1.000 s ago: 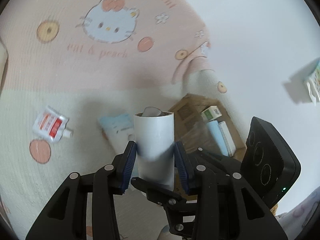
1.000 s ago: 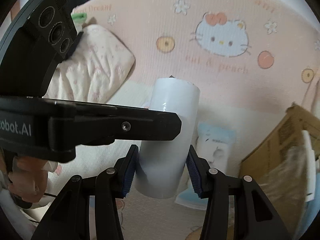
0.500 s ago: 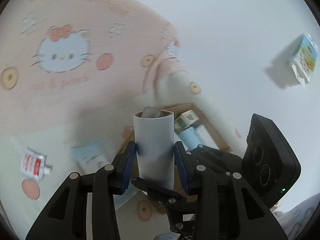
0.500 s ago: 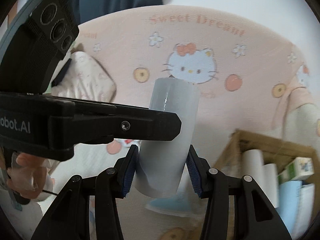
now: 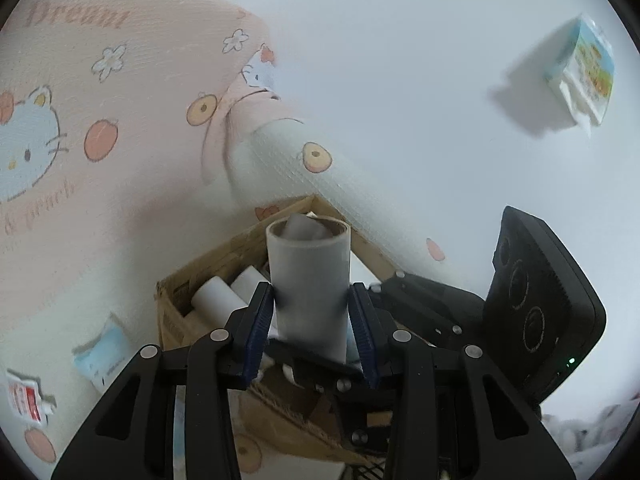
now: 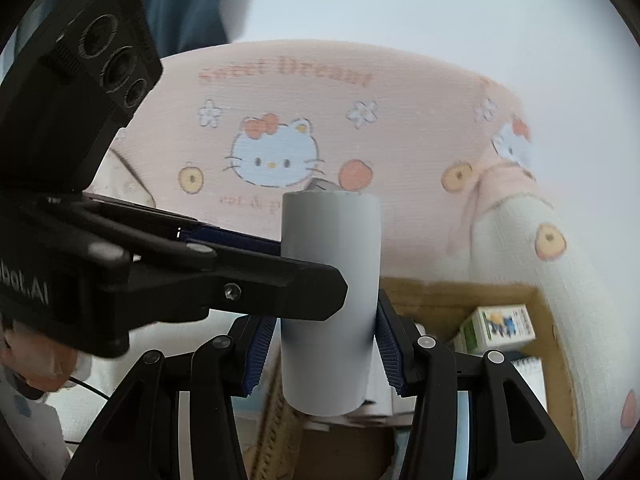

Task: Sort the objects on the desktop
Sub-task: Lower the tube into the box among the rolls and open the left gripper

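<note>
White cardboard tube, clamped by both your left claw and right claw above the open brown cardboard box just beyond them, could snag its rim or spill its paper insert if you release unevenly.

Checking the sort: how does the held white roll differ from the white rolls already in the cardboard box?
The held roll stands upright; the boxed rolls lie down. The held roll is gripped by both tongs, left and right; the boxed ones rest loose. All are white cylinders.
</note>
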{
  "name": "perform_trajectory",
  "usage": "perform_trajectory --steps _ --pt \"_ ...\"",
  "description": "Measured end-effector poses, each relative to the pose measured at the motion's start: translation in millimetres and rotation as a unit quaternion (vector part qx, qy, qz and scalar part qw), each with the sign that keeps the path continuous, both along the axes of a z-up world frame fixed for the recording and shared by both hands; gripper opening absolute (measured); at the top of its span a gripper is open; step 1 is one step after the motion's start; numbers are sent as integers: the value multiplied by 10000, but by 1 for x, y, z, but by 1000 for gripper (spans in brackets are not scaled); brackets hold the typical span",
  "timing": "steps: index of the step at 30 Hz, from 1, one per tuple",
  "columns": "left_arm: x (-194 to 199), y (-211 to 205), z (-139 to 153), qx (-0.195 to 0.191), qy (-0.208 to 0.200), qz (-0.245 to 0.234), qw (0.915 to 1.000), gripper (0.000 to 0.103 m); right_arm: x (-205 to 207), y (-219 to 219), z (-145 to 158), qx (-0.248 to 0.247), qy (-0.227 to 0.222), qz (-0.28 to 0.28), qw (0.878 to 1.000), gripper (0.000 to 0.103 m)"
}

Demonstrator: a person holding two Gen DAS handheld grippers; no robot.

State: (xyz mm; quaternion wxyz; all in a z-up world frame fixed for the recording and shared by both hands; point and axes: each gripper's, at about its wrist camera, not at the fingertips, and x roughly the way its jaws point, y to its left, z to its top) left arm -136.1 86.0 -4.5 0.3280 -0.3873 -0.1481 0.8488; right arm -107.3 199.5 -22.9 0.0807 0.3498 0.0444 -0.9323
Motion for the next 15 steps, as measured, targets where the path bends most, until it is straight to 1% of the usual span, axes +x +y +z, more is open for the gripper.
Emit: perform_trajectory --steps 2,4,6,8,9,12,15 --pt "-2 8 -3 -89 30 -75 9999 42 1 4 -4 53 -109 2 9999 46" --pt "-2 13 -6 -162 61 -81 9998 42 2 9 -9 197 -102 -100 9997 46" --pt "-1 12 -6 -180 119 -44 9998 41 0 13 -12 121 -161 -114 9997 46" --pt "-2 7 -6 -87 135 -1 9999 41 -3 15 -13 34 -180 -37 9998 46" --pt "-3 4 -6 -19 141 19 9999 41 -3 13 -13 79 -167 19 9998 46" --pt "-7 -1 -8 170 -5 34 9998 41 -7 3 -12 614 -55 186 9979 46" --pt "-24 -1 -14 336 -266 24 9991 41 -15 7 -14 676 -222 220 9972 46"
